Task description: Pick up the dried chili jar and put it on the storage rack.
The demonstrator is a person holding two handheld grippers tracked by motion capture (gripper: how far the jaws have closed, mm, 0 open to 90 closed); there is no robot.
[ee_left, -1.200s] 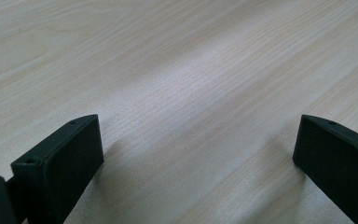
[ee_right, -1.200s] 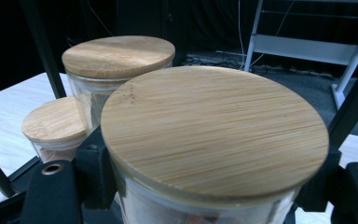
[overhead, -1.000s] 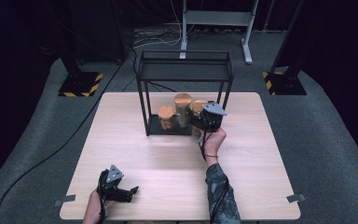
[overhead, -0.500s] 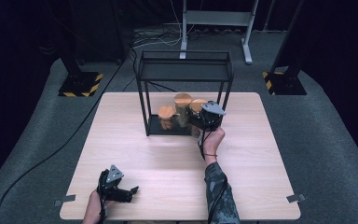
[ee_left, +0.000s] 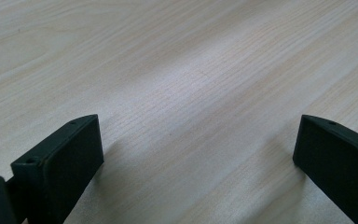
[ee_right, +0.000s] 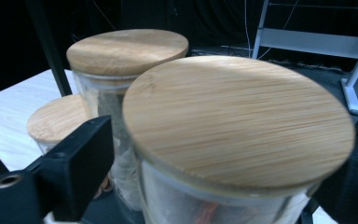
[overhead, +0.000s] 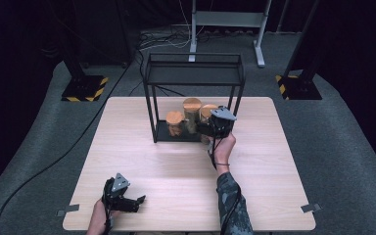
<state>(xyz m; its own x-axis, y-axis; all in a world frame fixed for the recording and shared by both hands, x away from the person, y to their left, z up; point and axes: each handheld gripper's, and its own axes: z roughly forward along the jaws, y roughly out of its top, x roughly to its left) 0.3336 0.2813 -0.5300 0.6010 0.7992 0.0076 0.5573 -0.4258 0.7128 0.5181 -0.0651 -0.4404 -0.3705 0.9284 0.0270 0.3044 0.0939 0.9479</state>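
The right tool (overhead: 210, 128) has just been opening; its jaws now stand spread, with the nearest jar (ee_right: 233, 140) between them on the rack's bottom shelf (overhead: 162, 133). Two more jars stand just beyond. The left tool (ee_left: 193, 154) rests spread over bare counter (overhead: 176, 166).

A light wooden table (overhead: 142, 147) bears a black rack (overhead: 194, 78).
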